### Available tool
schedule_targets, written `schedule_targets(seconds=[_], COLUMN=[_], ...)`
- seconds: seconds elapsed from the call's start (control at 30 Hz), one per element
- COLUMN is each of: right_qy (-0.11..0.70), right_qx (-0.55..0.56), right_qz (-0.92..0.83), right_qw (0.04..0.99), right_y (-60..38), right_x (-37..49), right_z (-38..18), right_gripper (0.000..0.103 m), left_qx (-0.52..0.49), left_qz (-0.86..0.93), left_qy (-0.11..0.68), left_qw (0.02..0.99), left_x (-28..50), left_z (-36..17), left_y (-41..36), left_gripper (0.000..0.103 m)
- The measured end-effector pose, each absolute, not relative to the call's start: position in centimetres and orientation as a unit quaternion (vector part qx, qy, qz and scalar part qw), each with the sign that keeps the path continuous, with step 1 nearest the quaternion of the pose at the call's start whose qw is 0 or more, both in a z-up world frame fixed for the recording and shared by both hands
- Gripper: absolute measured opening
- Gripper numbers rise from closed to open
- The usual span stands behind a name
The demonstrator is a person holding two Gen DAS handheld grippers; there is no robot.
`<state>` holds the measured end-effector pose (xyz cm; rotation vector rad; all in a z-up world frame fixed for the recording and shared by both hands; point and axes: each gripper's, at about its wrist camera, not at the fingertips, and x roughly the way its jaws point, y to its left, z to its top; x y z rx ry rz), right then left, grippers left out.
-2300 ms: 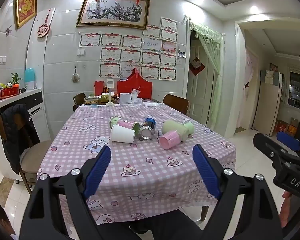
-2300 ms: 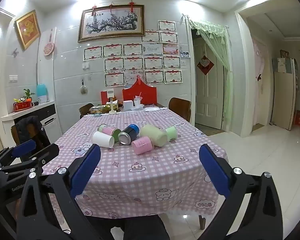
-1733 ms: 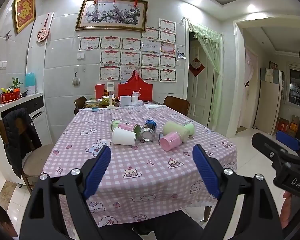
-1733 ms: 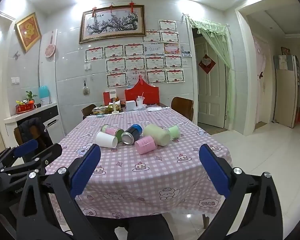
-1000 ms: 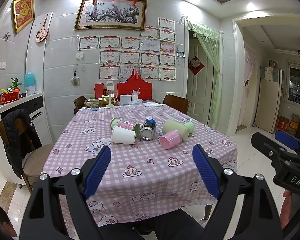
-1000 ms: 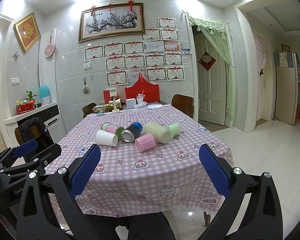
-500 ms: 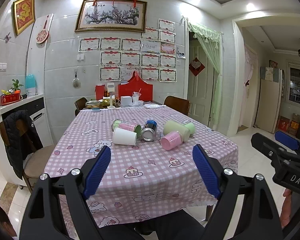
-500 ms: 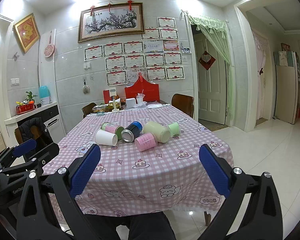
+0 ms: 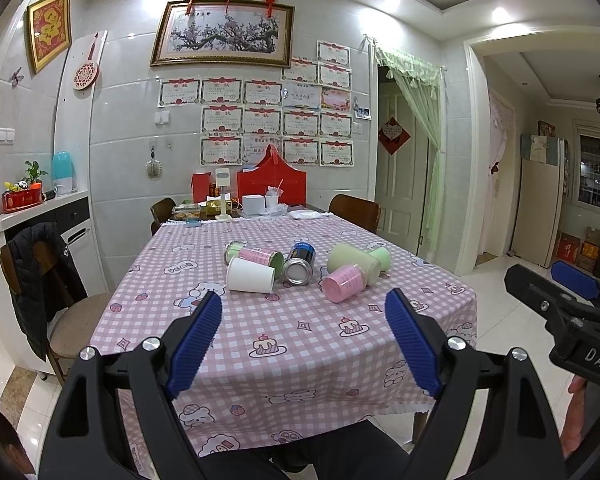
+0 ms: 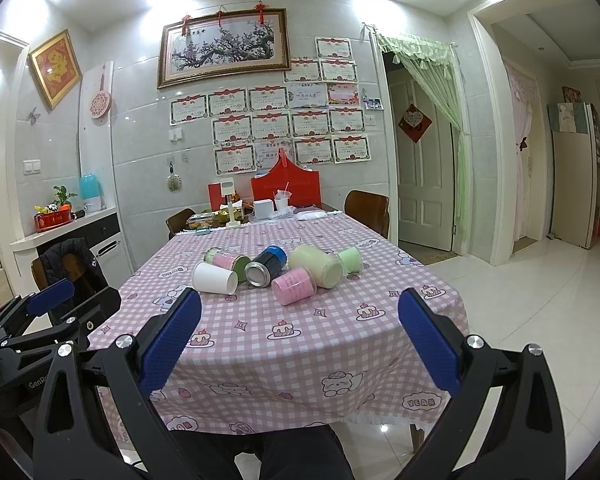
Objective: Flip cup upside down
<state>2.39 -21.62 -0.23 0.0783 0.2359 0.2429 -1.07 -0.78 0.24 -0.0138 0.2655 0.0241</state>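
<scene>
Six cups lie on their sides, clustered mid-tablecloth — white paper cup (image 9: pixel 249 279) leftmost, pink-green cup (image 9: pixel 256 258) behind it, blue metal-bottomed cup (image 9: pixel 300 264), pink cup (image 9: pixel 343 282), pale green cup (image 9: pixel 353 263), small mint cup (image 9: pixel 381 258) — most touching.

A home dining room: checked-cloth table (image 9: pixel 300 332), wooden chairs (image 9: pixel 356 212), framed painting (image 9: pixel 224 34), wall certificates (image 9: pixel 260 120).
</scene>
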Motion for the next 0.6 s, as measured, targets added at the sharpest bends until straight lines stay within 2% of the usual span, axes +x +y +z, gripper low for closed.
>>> schedule_targets(seconds=[0.6], right_qy=[0.118], right_qx=[0.042], right_qz=[0.121], right_qw=[0.985], right_y=[-21.70], right_x=[2.33], right_z=[-0.14], right_gripper=[0.095], left_qx=[-0.003], left_qz=[0.009], left_qy=[0.131], left_qw=[0.991], left_x=[-1.03], left_z=[0.31], left_y=[-0.97], left_gripper=[0.083])
